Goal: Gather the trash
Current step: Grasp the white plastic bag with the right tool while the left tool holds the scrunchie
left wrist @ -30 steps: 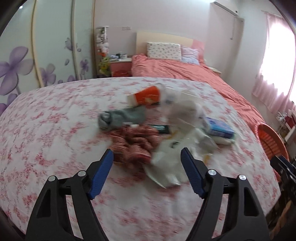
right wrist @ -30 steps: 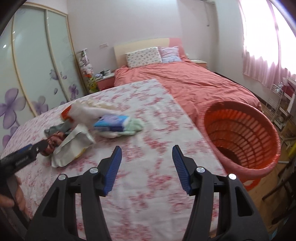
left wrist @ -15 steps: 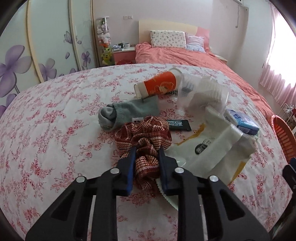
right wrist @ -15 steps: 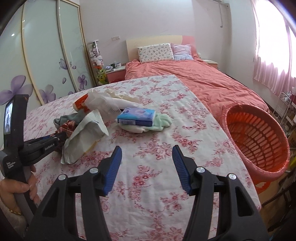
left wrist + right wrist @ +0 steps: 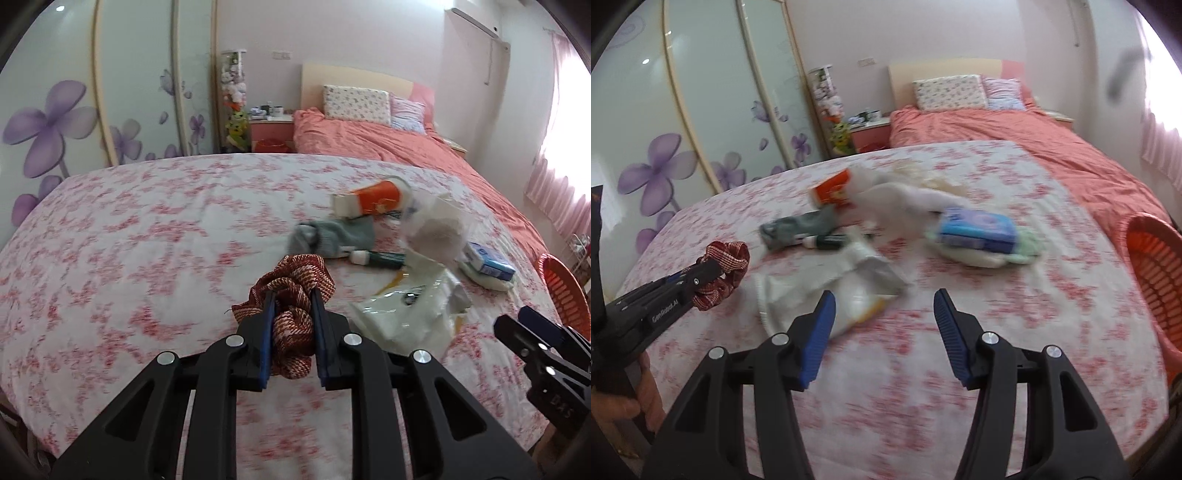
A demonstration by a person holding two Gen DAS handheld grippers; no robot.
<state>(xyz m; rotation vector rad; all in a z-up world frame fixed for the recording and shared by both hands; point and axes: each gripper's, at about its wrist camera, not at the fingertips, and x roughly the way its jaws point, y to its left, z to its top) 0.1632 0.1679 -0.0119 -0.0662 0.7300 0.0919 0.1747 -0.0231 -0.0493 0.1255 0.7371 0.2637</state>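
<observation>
Red-and-white woven cloth, a bunched scrunchie (image 5: 291, 317), is clamped between the blue-padded fingers of the left gripper (image 5: 292, 332), and from the right wrist view it seems lifted just off the flowered bedspread (image 5: 129, 251), hanging at the tool's tip (image 5: 726, 266). The right gripper (image 5: 884, 336) has its fingers spread wide with nothing between them, poised over the bedspread just short of a crumpled white plastic bag (image 5: 827, 291). Beyond the bag lies the rest of the litter: a grey sock (image 5: 332, 236), a dark tube with a white cap (image 5: 380, 258) just beside it, an orange paper cup (image 5: 373, 201) on its side, and a clear plastic wrapper (image 5: 436, 225), blurred. A blue tissue pack (image 5: 977, 229) rests on a pale green cloth (image 5: 1023, 254) nearer the right edge of the bed. An orange slatted basket (image 5: 1156, 273) stands off the bed's right side, well apart from the scrunchie. Behind, a second bed with a coral cover (image 5: 388, 144) reaches back to its headboard.
</observation>
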